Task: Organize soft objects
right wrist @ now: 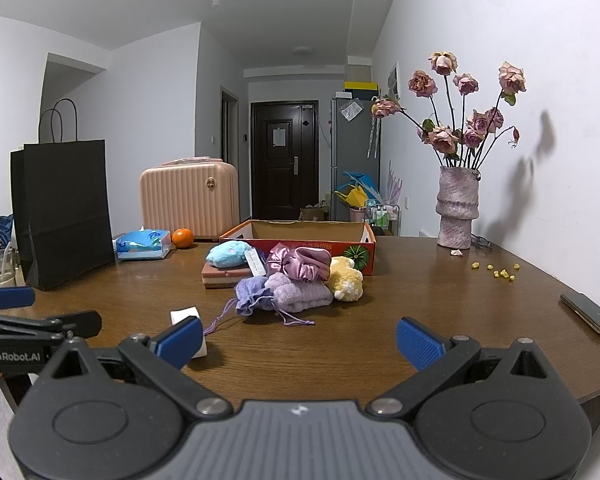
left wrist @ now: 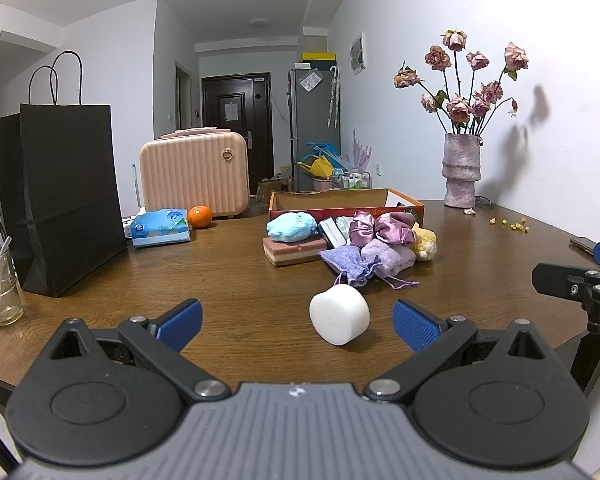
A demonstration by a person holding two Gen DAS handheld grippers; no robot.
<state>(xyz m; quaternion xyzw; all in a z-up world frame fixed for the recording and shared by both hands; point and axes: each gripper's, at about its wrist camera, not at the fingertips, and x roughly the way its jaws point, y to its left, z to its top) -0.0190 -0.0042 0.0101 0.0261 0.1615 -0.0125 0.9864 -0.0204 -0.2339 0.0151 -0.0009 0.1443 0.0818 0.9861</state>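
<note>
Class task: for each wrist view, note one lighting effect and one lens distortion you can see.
Left wrist view: the flowers cast a soft shadow on the white wall; the room's edges bow outward. Right wrist view: same wall shadow beside the vase; dark corners ring the fisheye image.

This is a lived-in home. A dark front door point(right wrist: 284, 160) closes a hallway beside a grey fridge point(right wrist: 352, 152), and the wooden worktop point(right wrist: 420, 312) carries a vase of dried roses point(right wrist: 458, 208), a pink vanity case point(right wrist: 188, 200) and a tissue pack point(right wrist: 142, 245).
</note>
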